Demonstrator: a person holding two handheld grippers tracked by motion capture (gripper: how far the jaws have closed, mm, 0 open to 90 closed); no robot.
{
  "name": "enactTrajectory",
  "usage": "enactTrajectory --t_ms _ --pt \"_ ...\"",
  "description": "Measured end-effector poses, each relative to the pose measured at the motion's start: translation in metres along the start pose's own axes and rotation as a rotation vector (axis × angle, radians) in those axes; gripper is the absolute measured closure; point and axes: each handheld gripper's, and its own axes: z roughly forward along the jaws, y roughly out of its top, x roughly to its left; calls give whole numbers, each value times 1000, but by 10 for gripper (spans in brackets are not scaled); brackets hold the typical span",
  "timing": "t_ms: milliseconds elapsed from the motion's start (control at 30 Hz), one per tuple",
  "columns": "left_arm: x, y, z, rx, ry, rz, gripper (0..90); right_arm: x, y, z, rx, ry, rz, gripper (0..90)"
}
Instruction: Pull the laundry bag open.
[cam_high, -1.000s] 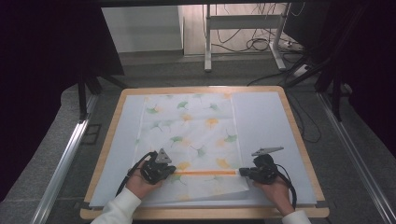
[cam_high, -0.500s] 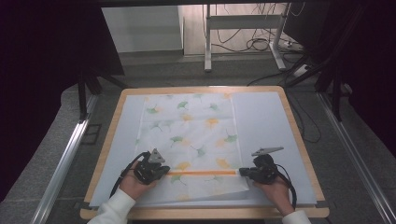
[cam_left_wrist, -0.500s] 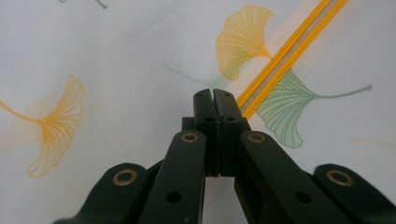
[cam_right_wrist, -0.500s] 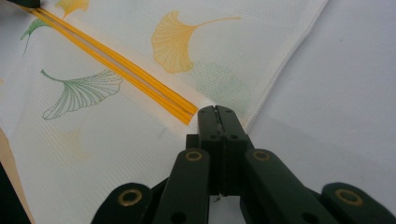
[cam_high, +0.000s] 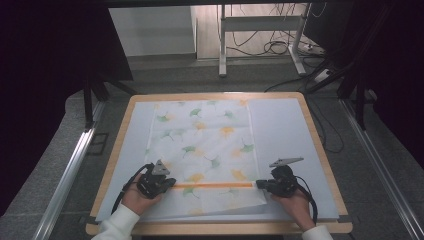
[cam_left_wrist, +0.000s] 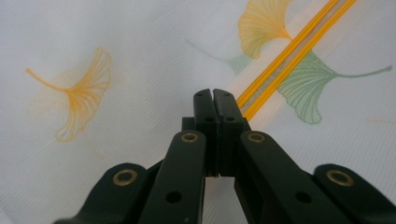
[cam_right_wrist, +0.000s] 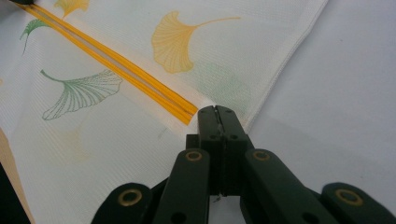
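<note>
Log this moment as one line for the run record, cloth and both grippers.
cloth: flat on table, near edge folded | left gripper: shut on cloth at orange stripe | right gripper: shut on cloth at stripe's other end

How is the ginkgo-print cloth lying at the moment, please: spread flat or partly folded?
Partly folded: the ginkgo-print cloth has its near edge, marked by the orange stripe, doubled over itself, while the far part lies flat.

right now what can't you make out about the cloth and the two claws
- Left claw: jaws closed, but whether cloth is pinched between them is hidden by the jaws themselves, left gripper view.
- Right claw: jaws closed at the cloth's edge; any fabric inside is hidden likewise, right gripper view.
- High view: both claws too small to read; the hands cover the cloth under them.
- Orange stripe: its ends run under the claws.
</note>
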Motion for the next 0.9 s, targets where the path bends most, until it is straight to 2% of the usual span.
enactTrajectory --t_ms 400,900 --pt "11 -13 -9 5 29 -30 900 0 0 0 0 0 2 894" --pt "31 -34 -23 -1 44 -97 900 0 0 0 -1 2 6 894"
